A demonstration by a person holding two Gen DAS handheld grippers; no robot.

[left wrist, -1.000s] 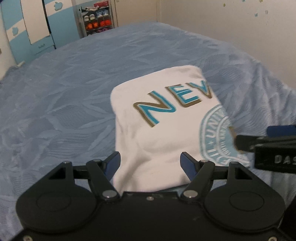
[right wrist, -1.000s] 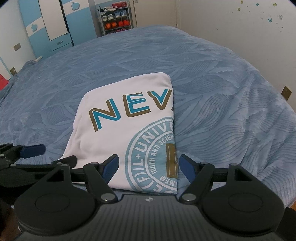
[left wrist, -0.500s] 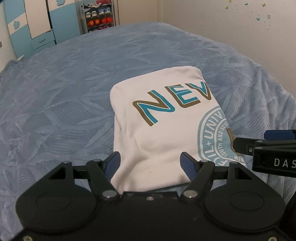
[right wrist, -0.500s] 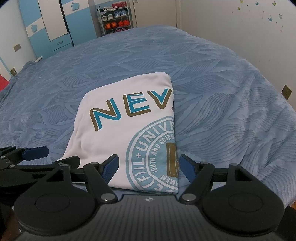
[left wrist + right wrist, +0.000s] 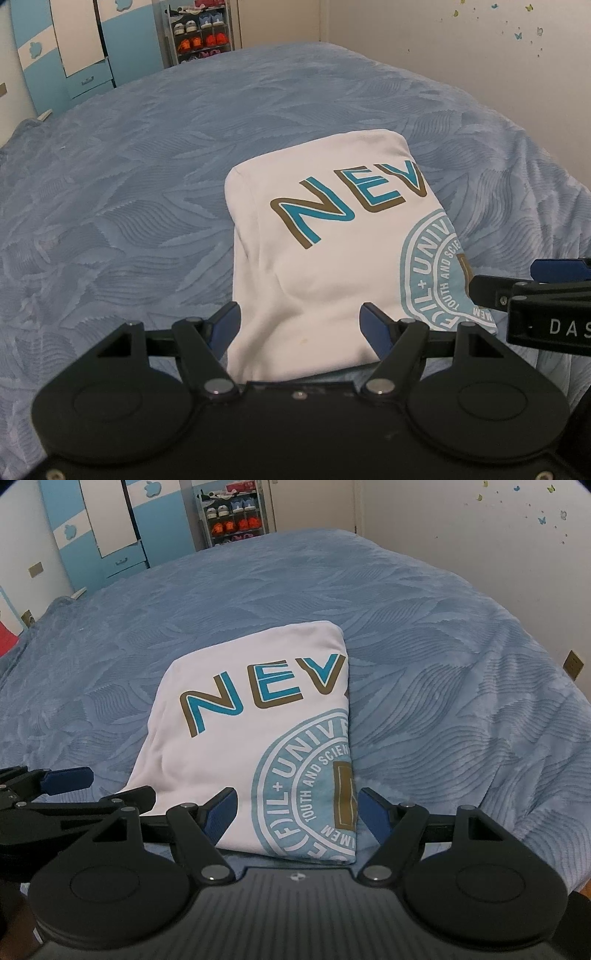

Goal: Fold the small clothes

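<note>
A white T-shirt (image 5: 332, 254) with "NEV" lettering and a light blue round seal lies folded into a rectangle on the blue bedspread (image 5: 129, 192); it also shows in the right wrist view (image 5: 258, 738). My left gripper (image 5: 300, 325) is open and empty, its jaws standing either side of the shirt's near left corner, just above it. My right gripper (image 5: 297, 810) is open and empty over the shirt's near right corner. Each gripper shows at the edge of the other's view: the right one (image 5: 532, 291) and the left one (image 5: 74, 786).
The blue bedspread (image 5: 443, 686) covers the whole bed. A cream wall (image 5: 480, 55) runs along the right side. A blue and white wardrobe (image 5: 99, 528) and a shoe rack (image 5: 232, 517) stand beyond the far end of the bed.
Both grippers have drawn back and risen slightly from the shirt; the left one has tilted up. The shirt has not moved. Both grippers stay open.
</note>
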